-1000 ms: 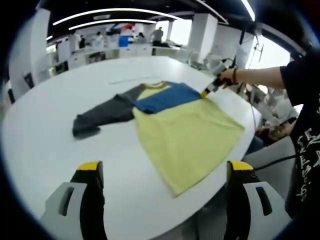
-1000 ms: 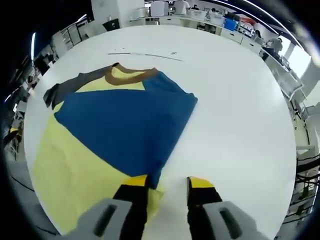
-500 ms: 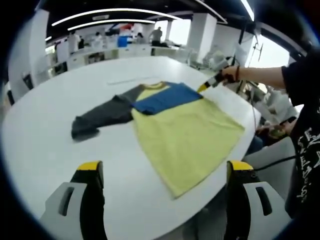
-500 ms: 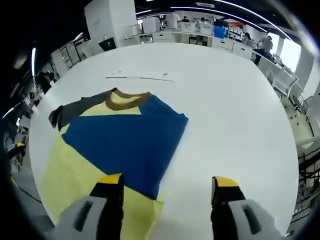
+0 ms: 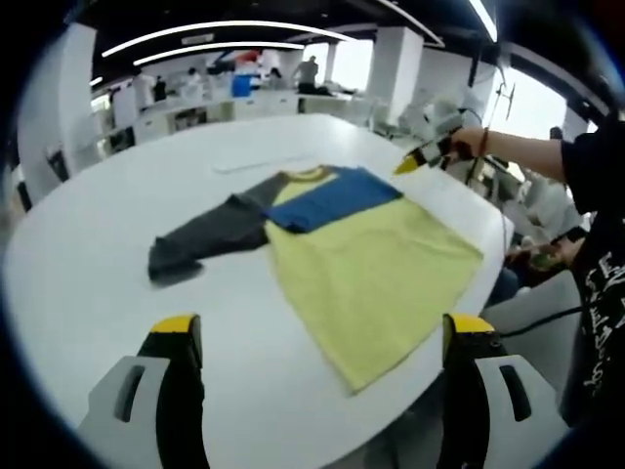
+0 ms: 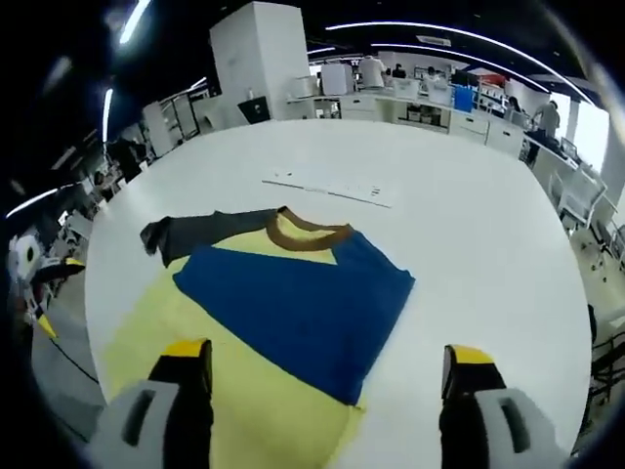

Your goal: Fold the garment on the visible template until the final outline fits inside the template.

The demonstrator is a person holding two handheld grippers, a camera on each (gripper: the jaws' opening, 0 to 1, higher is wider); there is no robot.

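Note:
A shirt lies flat on the white table (image 5: 88, 254). Its yellow body (image 5: 376, 274) reaches toward the table's near edge. The blue sleeve (image 5: 332, 193) is folded across the chest below the brown collar (image 6: 308, 233), and the dark grey sleeve (image 5: 200, 239) stretches out to the side. A faint template line (image 6: 327, 188) is marked on the table beyond the collar. My left gripper (image 5: 322, 330) hangs open above the near table edge, holding nothing. My right gripper (image 6: 327, 360) is wide open above the blue sleeve (image 6: 303, 303), apart from it. In the left gripper view the right gripper (image 5: 420, 158) hovers beyond the shirt's shoulder.
A person in a black shirt (image 5: 596, 244) stands at the table's right side, hand (image 5: 474, 145) on the right gripper. The rounded table edge (image 5: 459, 322) runs close to the yellow hem. Desks, chairs and people fill the office behind.
The right gripper's jaws have spread from nearly shut at the blue sleeve's edge to wide open, and it has lifted back from the shirt. The left gripper barely moved.

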